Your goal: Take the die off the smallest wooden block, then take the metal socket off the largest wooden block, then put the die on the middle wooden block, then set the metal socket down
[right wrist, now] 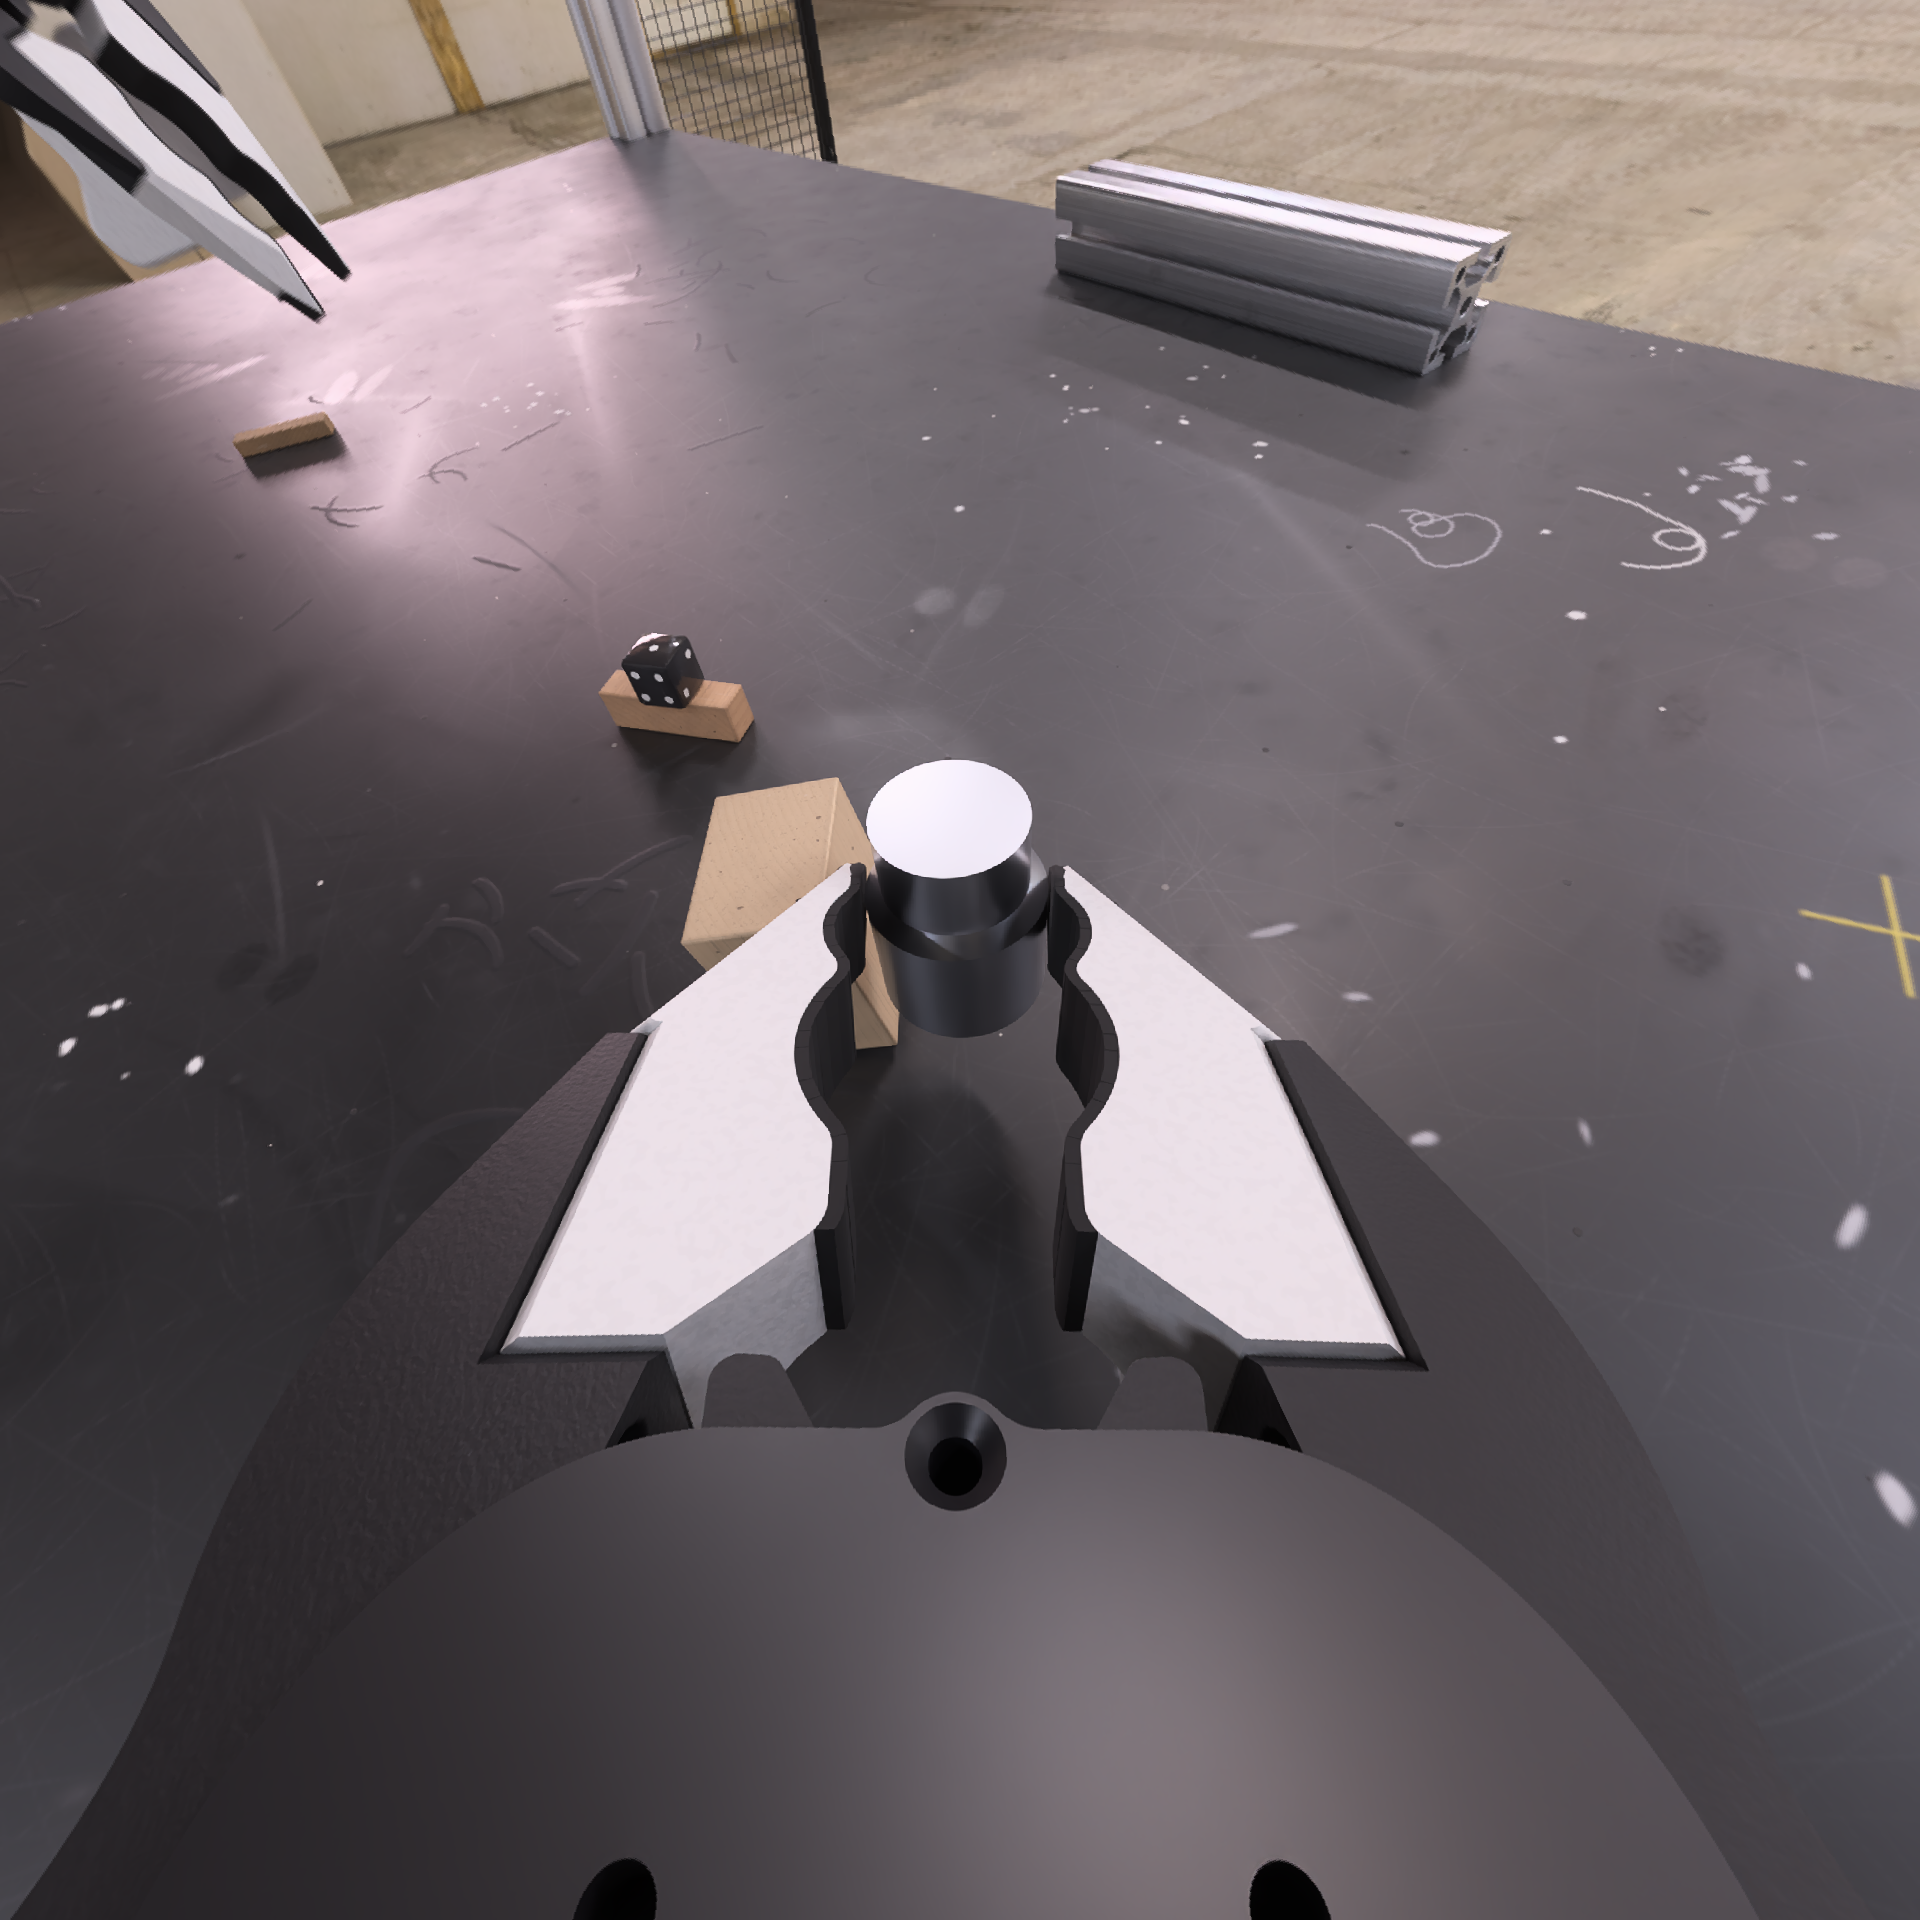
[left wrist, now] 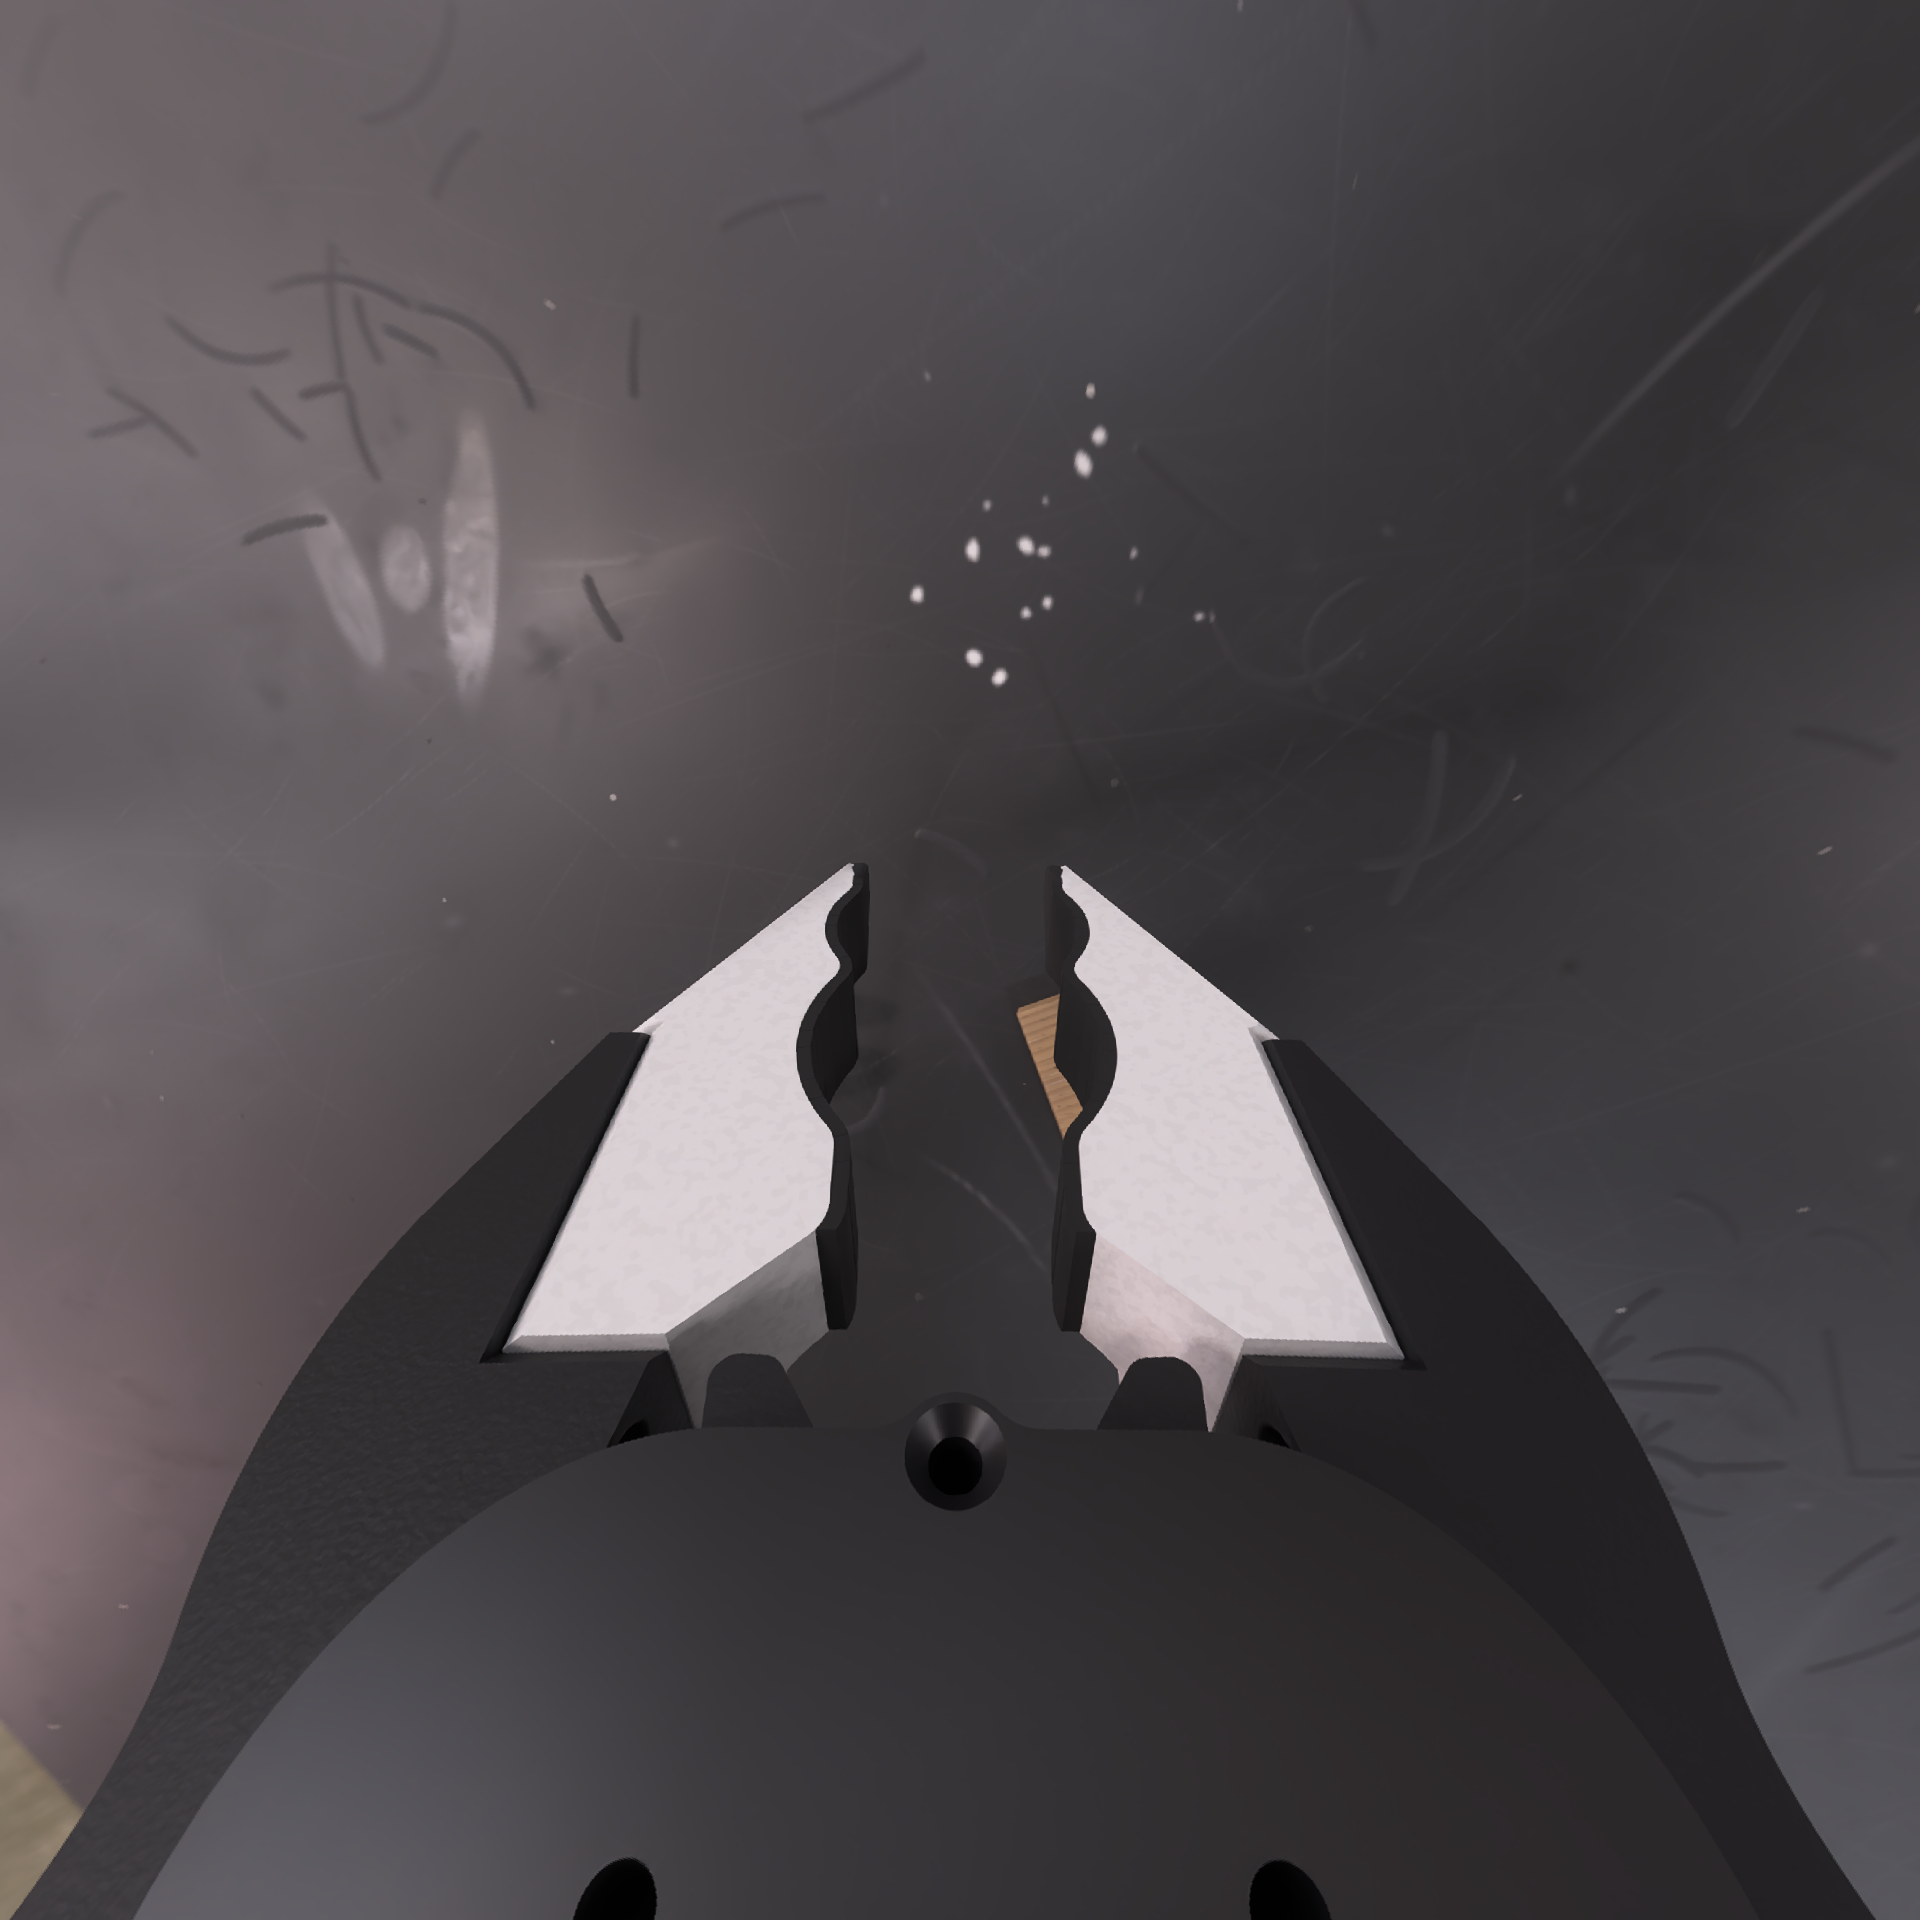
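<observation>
In the right wrist view, the left gripper (right wrist: 312, 286) hangs at eleven o'clock above the dark scratched table (right wrist: 1351, 831), well clear of everything; its tongs stand apart with nothing between them. Below it lies a small flat wooden block (right wrist: 286, 434), bare on top. Toward the centre, at about eleven o'clock from the socket, the black die (right wrist: 662, 670) sits on a somewhat bigger wooden block (right wrist: 675, 709). The largest wooden block (right wrist: 774, 868) lies just left of the right gripper (right wrist: 956, 883), whose tongs are clamped on the metal socket (right wrist: 956, 914) beside that block. At one o'clock a metal rail (right wrist: 1278, 265) rests near the table's far edge.

In the left wrist view a sliver of wood (left wrist: 1044, 1049) shows between the left gripper's (left wrist: 956, 878) parted tongs.
</observation>
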